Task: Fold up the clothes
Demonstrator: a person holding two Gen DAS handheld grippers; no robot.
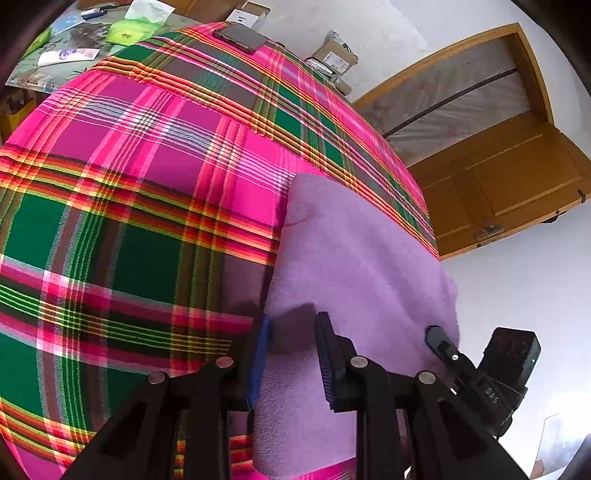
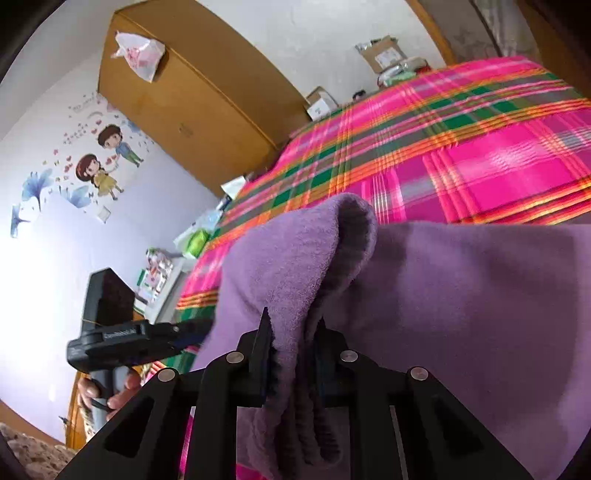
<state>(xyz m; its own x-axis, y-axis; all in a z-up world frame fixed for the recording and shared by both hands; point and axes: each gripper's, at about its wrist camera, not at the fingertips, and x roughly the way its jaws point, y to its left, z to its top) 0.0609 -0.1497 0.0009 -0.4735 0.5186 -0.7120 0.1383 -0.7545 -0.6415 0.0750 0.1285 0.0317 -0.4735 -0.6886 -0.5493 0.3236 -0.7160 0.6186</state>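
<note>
Nearest in the right wrist view, the right gripper [image 2: 293, 332] with fingers [image 2: 263, 334] clamped on a bunched fold of the purple fleece garment [image 2: 461, 314], ridged folds of cloth hanging down between and below them. Nearest in the left wrist view, the left gripper [image 1: 293, 334] with blue-padded fingers [image 1: 260, 354] standing partly apart over the near edge of the garment [image 1: 354, 266], cloth lying between them; no telling whether the pads press on it. Just to the right there, the tip of the right gripper [image 1: 437, 339] at the garment's edge. In the right wrist view, over on the left, the left gripper [image 2: 192, 330] reaching to the garment's side, with a hand [image 2: 107, 391] wrapped around its handle.

Beyond the fingers, the garment spread flat on a pink, green and orange plaid blanket [image 1: 147, 184], near its right-hand edge. Further off on the blanket, a dark phone [image 1: 242, 37]. Past that, a desk [image 1: 33, 75] with green packets [image 1: 129, 31] and papers. Furthest, cardboard boxes [image 1: 334, 57], a wooden door [image 1: 491, 173], a wooden wardrobe [image 2: 192, 107] and cartoon wall stickers [image 2: 99, 162].
</note>
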